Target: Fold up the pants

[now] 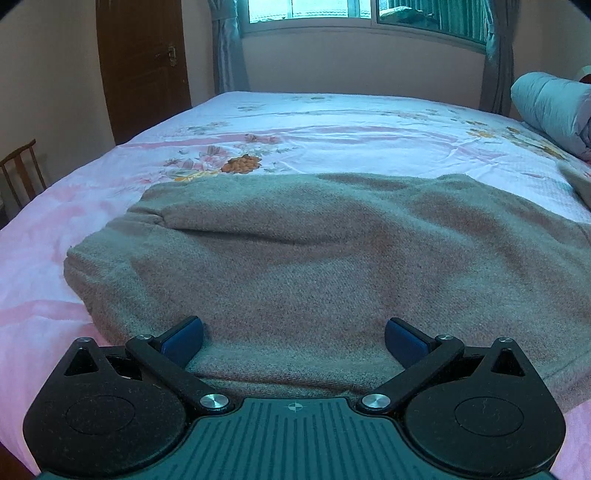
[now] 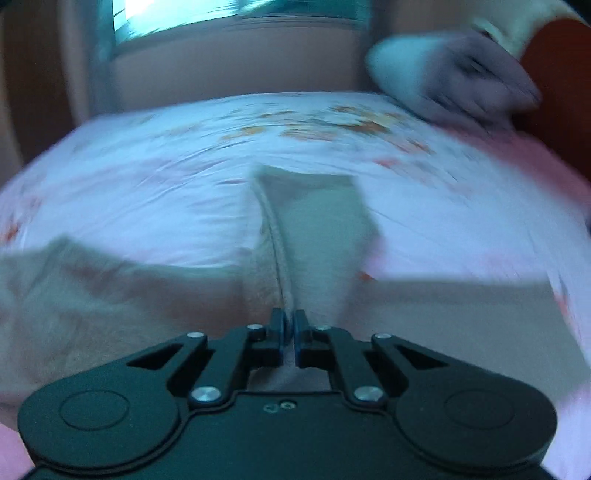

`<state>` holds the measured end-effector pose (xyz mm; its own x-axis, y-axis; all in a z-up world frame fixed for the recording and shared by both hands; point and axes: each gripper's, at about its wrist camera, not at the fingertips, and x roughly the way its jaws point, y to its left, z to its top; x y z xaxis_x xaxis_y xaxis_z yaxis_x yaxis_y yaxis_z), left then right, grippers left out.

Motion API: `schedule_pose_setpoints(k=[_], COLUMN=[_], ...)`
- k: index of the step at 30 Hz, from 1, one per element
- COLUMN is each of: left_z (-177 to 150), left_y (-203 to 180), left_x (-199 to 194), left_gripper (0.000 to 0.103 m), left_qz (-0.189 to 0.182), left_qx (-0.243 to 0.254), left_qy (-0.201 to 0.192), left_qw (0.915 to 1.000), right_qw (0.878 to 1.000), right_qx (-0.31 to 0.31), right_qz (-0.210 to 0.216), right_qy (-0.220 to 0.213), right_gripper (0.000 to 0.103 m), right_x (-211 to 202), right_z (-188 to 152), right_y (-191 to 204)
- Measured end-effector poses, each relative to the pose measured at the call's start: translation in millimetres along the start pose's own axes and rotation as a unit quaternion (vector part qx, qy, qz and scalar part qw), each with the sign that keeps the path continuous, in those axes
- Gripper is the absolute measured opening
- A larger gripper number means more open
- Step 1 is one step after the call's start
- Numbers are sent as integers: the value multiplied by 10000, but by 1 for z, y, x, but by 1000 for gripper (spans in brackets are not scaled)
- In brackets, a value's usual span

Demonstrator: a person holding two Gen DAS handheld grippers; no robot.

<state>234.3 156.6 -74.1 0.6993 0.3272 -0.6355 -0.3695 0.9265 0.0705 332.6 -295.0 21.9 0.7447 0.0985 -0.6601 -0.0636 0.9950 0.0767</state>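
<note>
Grey woolly pants (image 1: 295, 251) lie spread across the near part of a bed with a pink floral sheet (image 1: 314, 125). My left gripper (image 1: 293, 341) stands open low over the near edge of the cloth, its blue pads (image 1: 184, 341) wide apart with fabric between them but not pinched. In the blurred right wrist view, my right gripper (image 2: 290, 332) is shut on a raised ridge of the pants (image 2: 314, 229), which runs up from the fingertips toward the far side.
A rolled pale blue quilt (image 1: 550, 110) lies at the right end of the bed. A brown door (image 1: 142, 66) and a wooden chair (image 1: 22, 173) stand to the left. A curtained window (image 1: 351, 14) is behind the bed.
</note>
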Motion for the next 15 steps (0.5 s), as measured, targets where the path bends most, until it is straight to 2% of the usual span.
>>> schedule_pose_setpoints(k=[1, 3, 4, 5, 6, 8, 10, 11, 13, 15], left_z=[0, 0, 0, 0, 0, -1, -1, -1, -1, -1], left_y=[0, 0, 1, 0, 0, 1, 0, 1, 0, 0], left_x=[0, 0, 0, 0, 0, 1, 1, 1, 1, 1], left_gripper=[103, 103, 103, 103, 103, 103, 103, 103, 103, 103], left_qz=[-5, -17, -23, -20, -20, -34, -39, -42, -41, -44], left_qx=[0, -10, -15, -8, -7, -6, -11, -19, -12, -10], left_qy=[-2, -7, -8, -9, -12, -24, -28, -28, -29, -31], left_qw=[10000, 10000, 10000, 10000, 10000, 10000, 10000, 10000, 10000, 10000], right_qw=[9996, 9972, 9940, 9906, 9900, 9929, 9950, 9960, 9978, 9970], right_qx=[285, 672, 1073, 1363, 1402, 1093, 791, 601, 128, -362], right_qz=[10, -307, -218, -94, -70, -12, 129, 191, 375, 481], right_qy=[45, 58, 63, 36, -106, -474, -592, -627, -535, -489], right_gripper=[0, 3, 10, 10, 10, 16, 24, 27, 45, 50], right_x=[-6, -18, -24, -30, -37, -49, -48, -44, -30, -15], right_z=[-7, -22, -30, -37, -40, -35, -18, -8, 11, 27], right_y=[-14, -36, -52, -64, -68, -63, -47, -37, -11, 15])
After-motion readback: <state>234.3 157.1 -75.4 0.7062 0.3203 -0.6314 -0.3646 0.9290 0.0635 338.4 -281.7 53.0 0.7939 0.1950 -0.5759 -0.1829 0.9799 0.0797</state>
